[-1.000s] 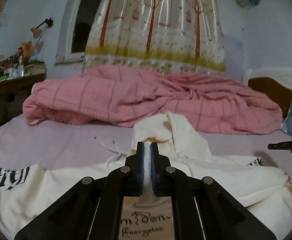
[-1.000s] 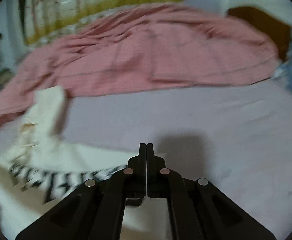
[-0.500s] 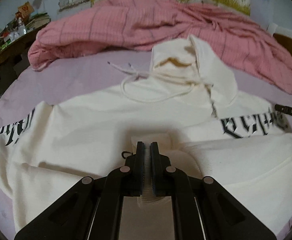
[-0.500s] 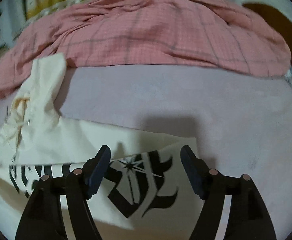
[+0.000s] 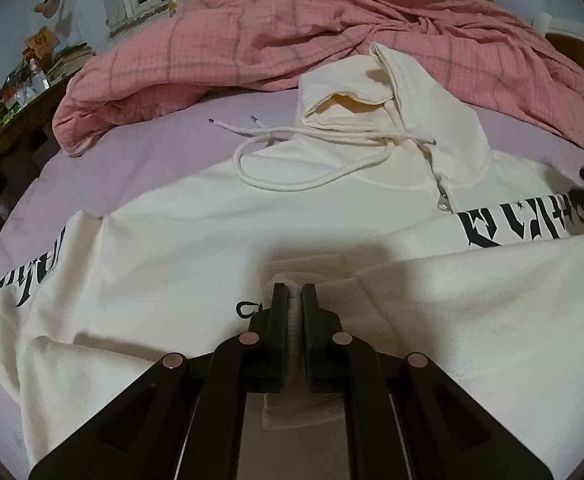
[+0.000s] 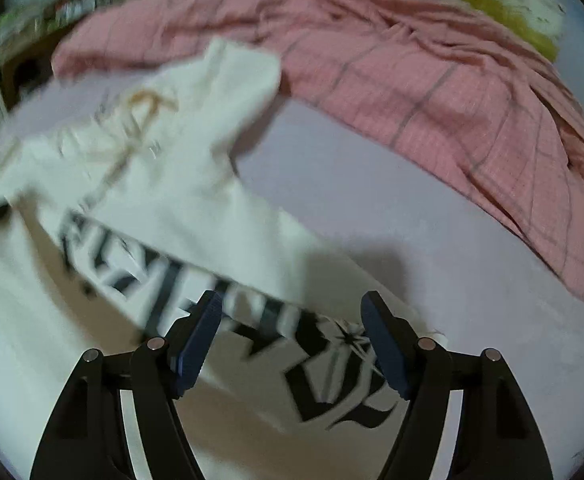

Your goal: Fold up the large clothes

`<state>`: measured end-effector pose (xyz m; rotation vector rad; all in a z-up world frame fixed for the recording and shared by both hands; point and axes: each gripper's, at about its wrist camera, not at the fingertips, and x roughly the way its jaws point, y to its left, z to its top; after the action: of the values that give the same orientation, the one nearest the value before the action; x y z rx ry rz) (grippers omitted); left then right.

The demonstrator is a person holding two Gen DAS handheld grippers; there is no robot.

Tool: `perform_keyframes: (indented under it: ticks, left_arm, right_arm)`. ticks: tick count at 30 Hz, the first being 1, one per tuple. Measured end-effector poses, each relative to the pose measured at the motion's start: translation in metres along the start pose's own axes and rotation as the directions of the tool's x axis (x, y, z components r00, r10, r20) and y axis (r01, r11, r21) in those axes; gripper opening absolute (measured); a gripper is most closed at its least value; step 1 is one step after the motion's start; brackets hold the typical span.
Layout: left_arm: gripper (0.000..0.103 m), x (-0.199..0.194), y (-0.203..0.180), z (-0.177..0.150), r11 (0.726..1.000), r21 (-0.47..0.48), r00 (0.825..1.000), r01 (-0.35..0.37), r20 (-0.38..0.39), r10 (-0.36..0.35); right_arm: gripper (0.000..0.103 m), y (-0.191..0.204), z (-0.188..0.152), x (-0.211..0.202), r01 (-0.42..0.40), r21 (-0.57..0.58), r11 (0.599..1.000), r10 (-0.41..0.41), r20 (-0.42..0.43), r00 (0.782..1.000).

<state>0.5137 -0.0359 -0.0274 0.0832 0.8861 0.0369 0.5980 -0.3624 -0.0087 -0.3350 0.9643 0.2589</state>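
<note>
A cream hoodie [image 5: 196,240] with black gothic lettering on the sleeves lies spread on the lilac bed sheet [image 5: 140,152]. Its hood [image 5: 403,96] points toward the far side, with the drawstring looped on the chest. My left gripper [image 5: 295,296] is shut on a ribbed cuff or hem of the hoodie, held low over the chest. My right gripper [image 6: 292,312] is open and empty, just above the lettered sleeve [image 6: 323,356] that lies on the hoodie's right side. The right wrist view is blurred.
A crumpled pink checked duvet [image 5: 292,40] lies along the far side of the bed, also in the right wrist view [image 6: 431,72]. A cluttered wooden table [image 5: 8,120] stands at the left. Bare sheet [image 6: 411,216] lies right of the hoodie.
My left gripper has carried the held fabric down onto the hoodie's chest. My right gripper opened, let go of the lettered sleeve, and is swinging leftward.
</note>
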Motion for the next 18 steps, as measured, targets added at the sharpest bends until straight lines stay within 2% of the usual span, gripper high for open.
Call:
perform_keyframes:
  ticks: [3,6,7,8,9,11,13,15,18]
  left_arm:
    - [0.007,-0.004,-0.002,-0.001,1.0,-0.001,1.0,-0.008,0.028,0.008]
    - [0.007,-0.006,-0.004,0.0,1.0,0.016,0.999,-0.023,0.043,0.022]
    - [0.007,-0.007,-0.004,0.0,1.0,0.015,0.999,-0.021,0.049,0.021]
    - [0.007,-0.008,-0.003,0.0,1.0,0.013,0.998,-0.018,0.053,0.017]
    - [0.007,-0.008,-0.002,0.001,1.0,0.009,0.998,-0.014,0.057,0.014]
    - [0.007,-0.011,0.001,0.002,1.0,-0.006,0.997,0.004,0.078,-0.003]
    - [0.006,-0.022,0.005,0.003,0.999,-0.018,0.99,0.031,0.141,-0.028]
    - [0.006,-0.038,0.007,0.005,0.998,-0.014,0.972,0.062,0.227,-0.057]
    - [0.006,-0.063,0.01,0.004,0.993,-0.018,0.939,0.115,0.327,-0.103]
  right_arm:
    - [0.071,-0.011,-0.007,0.031,0.019,0.052,0.998,-0.013,-0.109,0.994]
    - [0.065,-0.003,-0.011,0.029,0.011,0.019,1.0,-0.01,-0.087,0.996]
    - [0.051,-0.003,-0.012,0.029,-0.011,0.027,1.0,0.013,-0.088,0.996]
    - [0.023,-0.004,-0.012,0.03,-0.053,0.051,0.997,0.058,-0.082,0.995]
    - [0.001,-0.006,-0.012,0.03,-0.065,0.07,0.995,0.07,-0.072,0.995]
    - [0.0,-0.009,-0.012,0.028,-0.036,0.101,0.994,0.043,-0.074,0.996]
    - [0.0,-0.008,-0.01,0.022,-0.008,0.102,0.995,0.013,-0.056,0.998]
    - [0.0,-0.008,-0.008,0.012,0.046,0.117,0.992,-0.042,-0.034,0.999]
    - [0.0,-0.018,-0.005,-0.002,0.049,0.148,0.988,-0.051,0.007,0.999]
